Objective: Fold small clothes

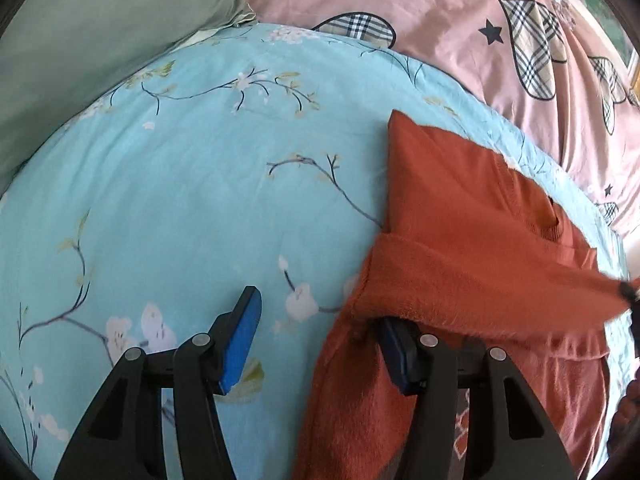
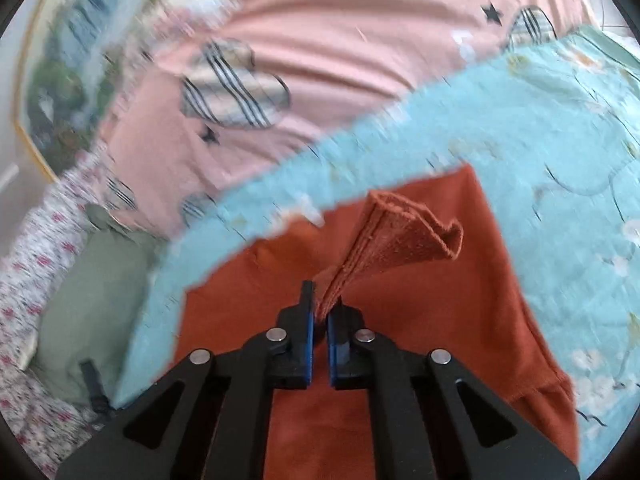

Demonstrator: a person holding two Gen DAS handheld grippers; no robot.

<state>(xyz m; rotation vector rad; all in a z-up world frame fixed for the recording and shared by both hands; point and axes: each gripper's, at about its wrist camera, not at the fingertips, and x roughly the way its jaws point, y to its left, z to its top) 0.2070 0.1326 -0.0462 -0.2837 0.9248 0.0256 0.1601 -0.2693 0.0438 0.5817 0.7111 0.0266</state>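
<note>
A rust-orange fleece garment (image 1: 452, 200) lies on the light blue floral sheet (image 1: 192, 184). In the left wrist view my left gripper (image 1: 320, 340) is open, its left finger over bare sheet and its right finger tucked under a raised fold (image 1: 460, 292) of the garment. In the right wrist view my right gripper (image 2: 319, 320) is shut on a hemmed edge (image 2: 396, 236) of the garment (image 2: 424, 320), holding it lifted above the rest of the cloth. The right gripper's tip (image 1: 628, 290) shows at the far right of the left wrist view, pulling the fold taut.
A pink quilt with plaid patches (image 1: 460, 28) lies beyond the blue sheet. A grey-green pillow (image 1: 88, 40) sits at the upper left. In the right wrist view there is green cloth (image 2: 92, 300) and floral fabric (image 2: 36, 240) at the left.
</note>
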